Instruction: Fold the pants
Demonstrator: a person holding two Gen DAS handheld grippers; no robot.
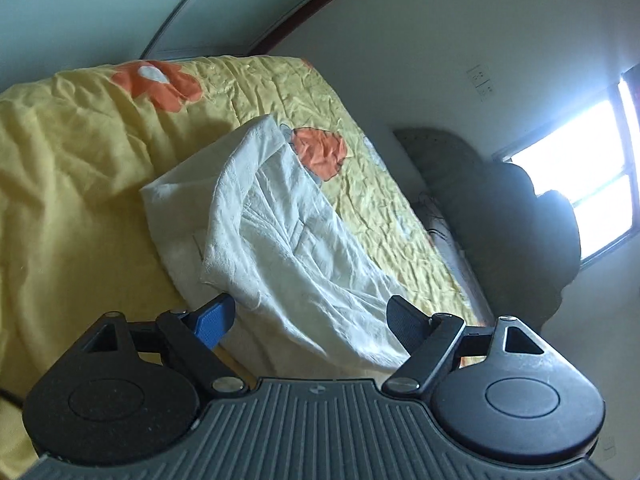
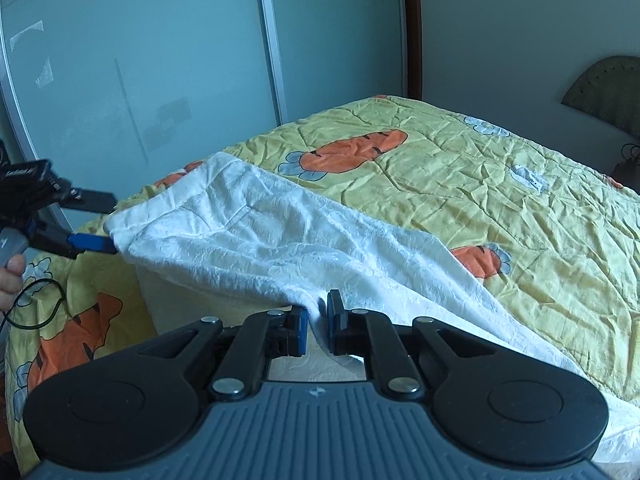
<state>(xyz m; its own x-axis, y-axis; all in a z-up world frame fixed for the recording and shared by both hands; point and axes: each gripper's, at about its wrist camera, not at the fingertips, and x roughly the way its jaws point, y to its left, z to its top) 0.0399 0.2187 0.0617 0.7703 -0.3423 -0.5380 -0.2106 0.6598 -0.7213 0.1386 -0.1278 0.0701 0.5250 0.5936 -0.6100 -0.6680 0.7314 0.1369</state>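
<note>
White textured pants lie on a bed, one end raised off the quilt. In the left wrist view my left gripper is open, its fingers spread wide on either side of the near edge of the cloth. In the right wrist view my right gripper is shut on a fold of the pants and holds it up. My left gripper also shows at the far left of that view, its two fingers apart at the pants' raised corner.
A yellow quilt with orange carrot prints covers the bed. Sliding wardrobe doors stand behind it. A padded headboard and a bright window are at the right. A black cable lies at the left.
</note>
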